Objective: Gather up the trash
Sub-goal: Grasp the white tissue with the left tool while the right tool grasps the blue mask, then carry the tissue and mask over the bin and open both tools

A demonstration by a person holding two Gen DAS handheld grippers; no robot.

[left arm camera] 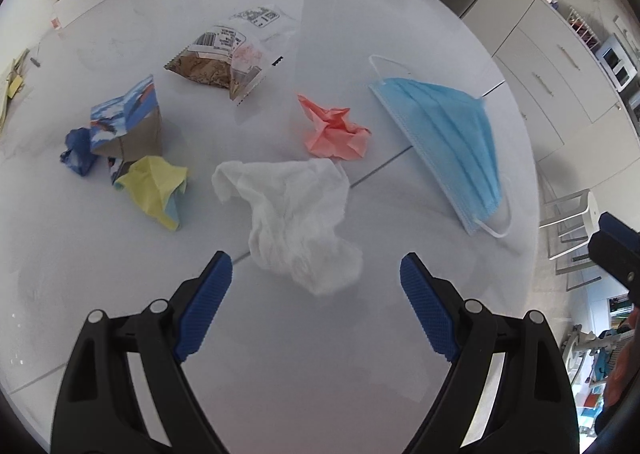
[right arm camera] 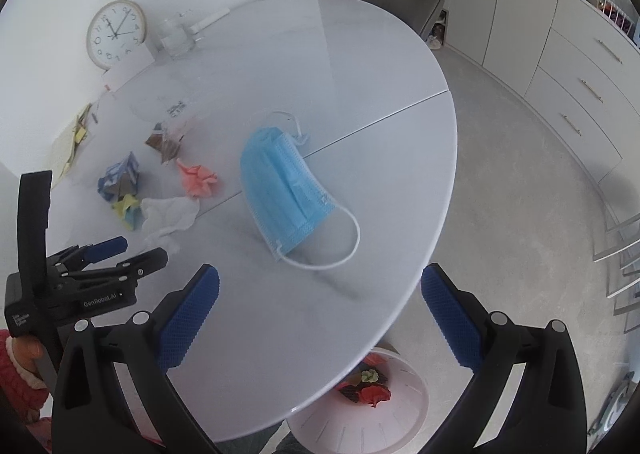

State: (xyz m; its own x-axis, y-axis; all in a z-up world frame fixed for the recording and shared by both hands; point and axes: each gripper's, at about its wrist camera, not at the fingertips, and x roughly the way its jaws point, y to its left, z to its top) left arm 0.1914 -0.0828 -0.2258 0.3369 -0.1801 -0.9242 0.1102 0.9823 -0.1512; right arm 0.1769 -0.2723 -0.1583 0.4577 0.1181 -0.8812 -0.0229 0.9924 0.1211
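Seen from the two wrist cameras, we have several pieces of trash scattered on the white bench (left arm camera: 400,13), with a pale bin (right arm camera: 360,410) partly visible on the floor below its near edge, already holding a few scraps. We hold the left claw (left arm camera: 316,266) spread wide and empty, and the right claw (right arm camera: 320,278) likewise spread wide and empty. The crumpled white tissue (left arm camera: 296,213) lies directly ahead of the left claw, its nearest lobe reaching to between the fingertips in that view without touching either pad; its long axis runs obliquely away from the claw, toward the far left. The blue face mask (right arm camera: 288,193) lies ahead of the right claw and a little farther off, its long axis running obliquely from the middle of the bench toward the near edge, one ear loop (right arm camera: 340,250) trailing toward the claw. We judge the left hand nearer the tissue and the right hand nearer the mask. Farther off lie a pink paper wad (left arm camera: 336,129), a yellow paper wad (left arm camera: 156,189), a crushed blue carton (left arm camera: 120,125) and a snack bag (left arm camera: 216,61).
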